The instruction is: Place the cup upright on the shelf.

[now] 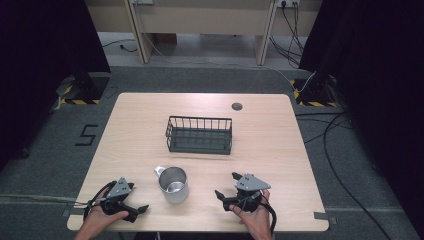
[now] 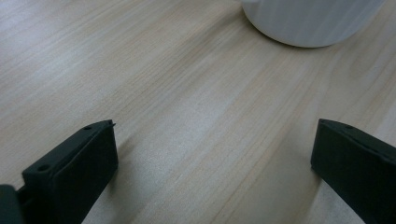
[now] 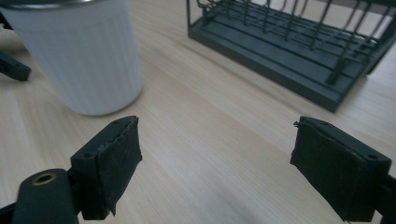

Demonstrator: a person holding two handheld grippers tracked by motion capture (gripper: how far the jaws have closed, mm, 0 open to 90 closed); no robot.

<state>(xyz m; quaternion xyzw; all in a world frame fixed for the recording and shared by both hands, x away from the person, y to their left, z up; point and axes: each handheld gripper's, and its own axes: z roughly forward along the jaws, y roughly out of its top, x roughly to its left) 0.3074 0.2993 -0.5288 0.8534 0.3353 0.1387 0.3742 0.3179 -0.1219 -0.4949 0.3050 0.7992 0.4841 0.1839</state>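
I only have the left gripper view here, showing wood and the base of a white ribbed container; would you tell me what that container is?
Observer: It is a mug, metal inside, with a handle on its far-left side in the high view.
Operator: Is anything else on the table?
Observer: A dark wire basket stands beyond the mug, apart from it.
Operator: Where is the other gripper?
Observer: The right gripper rests to the mug's right, fingers wide apart and holding nothing.
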